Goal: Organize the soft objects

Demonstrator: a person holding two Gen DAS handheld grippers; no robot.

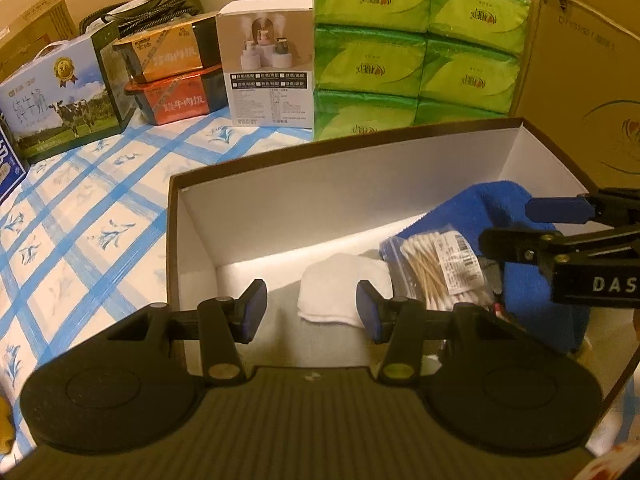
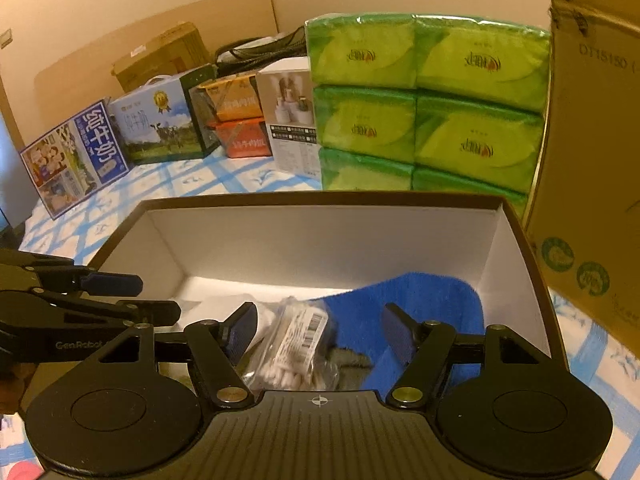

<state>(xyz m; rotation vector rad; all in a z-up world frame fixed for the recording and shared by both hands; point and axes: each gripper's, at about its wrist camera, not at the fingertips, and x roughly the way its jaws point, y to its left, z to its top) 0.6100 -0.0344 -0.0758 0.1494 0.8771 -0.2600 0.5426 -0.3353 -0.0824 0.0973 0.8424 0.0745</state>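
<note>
An open brown box with white inside (image 1: 280, 204) (image 2: 320, 236) sits on the checked cloth. Inside lie a blue towel (image 1: 492, 200) (image 2: 420, 300), a clear bag of cotton swabs (image 1: 440, 268) (image 2: 296, 344) and a white cotton pad (image 1: 340, 292) (image 2: 224, 304). My left gripper (image 1: 312, 312) is open and empty, above the box's near left part, with the white pad between its fingers' line of sight. My right gripper (image 2: 318, 330) is open and empty, above the swab bag and towel. Each gripper shows in the other's view, the right (image 1: 516, 224) and the left (image 2: 156, 296).
Green tissue packs (image 1: 416, 48) (image 2: 428, 104) stack behind the box. A large cardboard carton (image 1: 580, 80) (image 2: 588, 160) stands to the right. Milk cartons (image 1: 60, 96) (image 2: 76, 156), meal boxes (image 1: 172, 76) and a white product box (image 1: 268, 68) line the back left.
</note>
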